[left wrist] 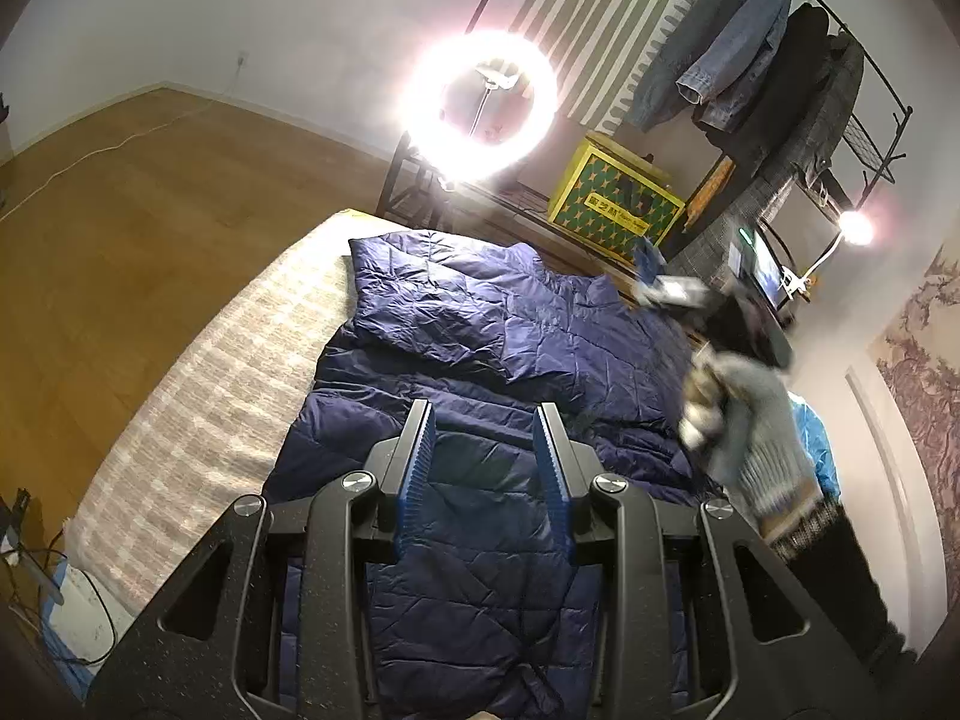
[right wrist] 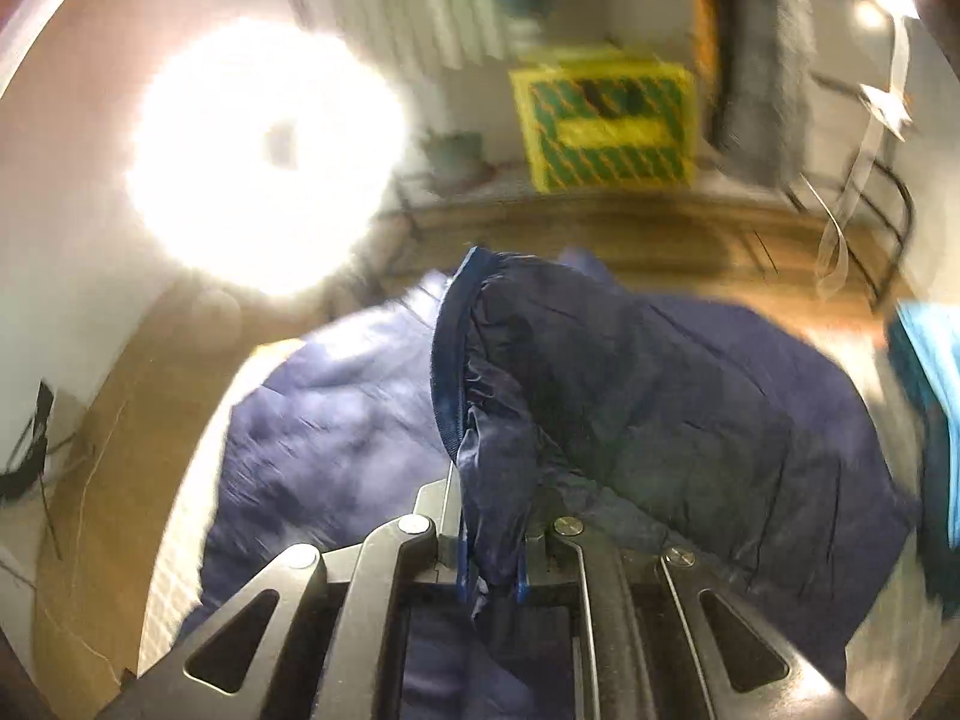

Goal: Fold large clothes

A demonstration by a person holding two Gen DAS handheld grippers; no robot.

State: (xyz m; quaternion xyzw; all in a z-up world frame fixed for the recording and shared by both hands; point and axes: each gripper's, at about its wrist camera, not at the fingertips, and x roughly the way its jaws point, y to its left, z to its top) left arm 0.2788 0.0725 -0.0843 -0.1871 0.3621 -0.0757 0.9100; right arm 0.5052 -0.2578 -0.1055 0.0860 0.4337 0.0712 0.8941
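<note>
Probably soft, light, slippery: right tongs (right wrist: 489, 576) clenched on puffy jacket (right wrist: 660, 396) cuff; left tongs (left wrist: 489, 468) released, hovering.

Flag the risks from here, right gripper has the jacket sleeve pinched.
1. The right gripper is shut on only a thin bunch of the navy jacket; the slick fabric may slip out.
2. The left gripper hovers open, so the jacket body may drag.
3. The ring light stands close behind.

- A ring light (left wrist: 479, 107) blazes white, with glare washing the wall around it.
- A small lamp (left wrist: 856, 228) glows too.
- The right wrist view is motion-blurred.
- Fisheye edges bend and darken.
</note>
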